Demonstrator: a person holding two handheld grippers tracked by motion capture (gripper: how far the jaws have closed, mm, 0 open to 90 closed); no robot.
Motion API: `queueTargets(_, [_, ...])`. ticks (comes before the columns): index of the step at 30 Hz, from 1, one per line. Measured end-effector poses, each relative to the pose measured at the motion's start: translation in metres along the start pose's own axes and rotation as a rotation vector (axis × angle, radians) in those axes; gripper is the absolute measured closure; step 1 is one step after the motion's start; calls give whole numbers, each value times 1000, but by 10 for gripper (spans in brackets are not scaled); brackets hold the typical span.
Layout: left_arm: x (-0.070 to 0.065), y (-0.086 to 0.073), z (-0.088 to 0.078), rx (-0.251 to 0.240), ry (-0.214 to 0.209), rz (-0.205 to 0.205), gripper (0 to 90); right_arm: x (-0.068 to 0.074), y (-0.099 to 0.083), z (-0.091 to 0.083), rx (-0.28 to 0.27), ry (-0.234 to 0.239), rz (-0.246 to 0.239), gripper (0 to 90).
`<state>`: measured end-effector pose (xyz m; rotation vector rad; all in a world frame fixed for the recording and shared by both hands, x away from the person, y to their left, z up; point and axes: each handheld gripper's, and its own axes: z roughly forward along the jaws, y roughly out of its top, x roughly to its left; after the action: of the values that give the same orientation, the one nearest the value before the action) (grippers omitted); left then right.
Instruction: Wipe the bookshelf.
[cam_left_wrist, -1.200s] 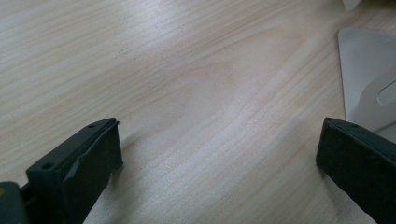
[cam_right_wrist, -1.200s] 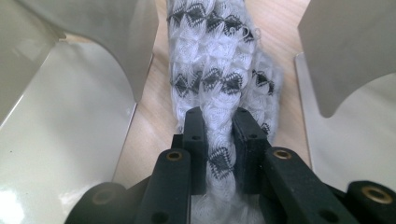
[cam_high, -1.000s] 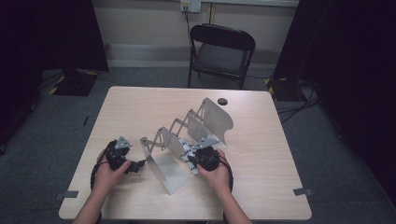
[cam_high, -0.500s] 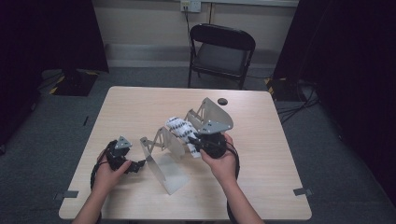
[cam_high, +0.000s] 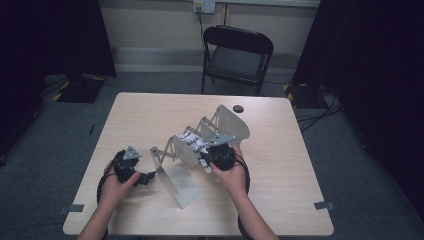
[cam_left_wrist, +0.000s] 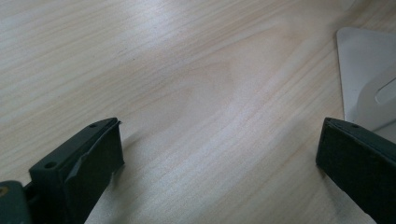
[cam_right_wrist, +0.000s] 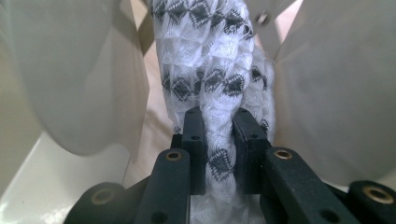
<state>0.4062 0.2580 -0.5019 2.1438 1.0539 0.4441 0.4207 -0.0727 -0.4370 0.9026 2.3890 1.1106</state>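
A metal rack (cam_high: 227, 122) of several upright divider plates stands mid-table. My right gripper (cam_high: 204, 151) is shut on a white cloth with black diamonds (cam_high: 192, 141), held up among the middle plates. In the right gripper view the cloth (cam_right_wrist: 210, 60) runs between the pads of the right gripper (cam_right_wrist: 219, 126), with one plate (cam_right_wrist: 79, 70) on the left and another (cam_right_wrist: 336, 84) on the right. My left gripper (cam_high: 148, 178) rests on the table by the rack's near end. Its jaws stand wide apart in the left gripper view (cam_left_wrist: 219, 140), over bare wood beside the rack's base plate (cam_left_wrist: 364, 70).
A small black round object (cam_high: 238, 108) lies on the wooden table (cam_high: 280, 200) behind the rack. A black folding chair (cam_high: 237, 55) stands beyond the far edge. Each gripper trails a cable loop by the person's wrists.
My right gripper has risen and moved away from the near edge along the rack, carrying the cloth. The left gripper has stayed put.
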Motion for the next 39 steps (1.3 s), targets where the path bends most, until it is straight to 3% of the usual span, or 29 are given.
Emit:
queueTargets(9, [-1,-1,0,-5,-2,-5,2,6,-24,19,84,4,3,774])
queueTargets(12, [-1,-1,0,-5,-2,-5,2,9,-33,23,111,2,-17,773])
queueTargets(15, [-1,-1,0,-5,-3,-5,2,8,-36,22,95,17,6,770])
queueTargets(20, [-1,-1,0,-5,-2,-5,2,9,-34,17,90,23,-1,770])
queueTargets(24, [-1,-1,0,-6,-2,-5,2,10,-22,2,46,20,-17,771])
queueTargets(25, [-1,-1,0,-6,-2,-6,2,11,-12,-11,19,-7,-41,772])
queueTargets(26, [-1,-1,0,-6,-2,-6,2,11,-12,-11,19,-7,-41,772])
queueTargets(27, [-1,-1,0,-4,-4,-6,2,9,-2,-24,-30,-18,-29,773])
queueTargets(29, [-1,-1,0,-3,-3,-5,2,8,1,-28,-46,-21,-24,773])
queueTargets(31, [-1,-1,-1,0,0,2,2,5,16,-38,-99,-41,-15,774])
queueTargets(35, [-1,-1,-1,0,0,2,2,3,27,-36,-114,-72,-15,775])
queueTargets(39, [-1,-1,-1,0,0,2,2,-2,22,-28,-100,-92,13,775])
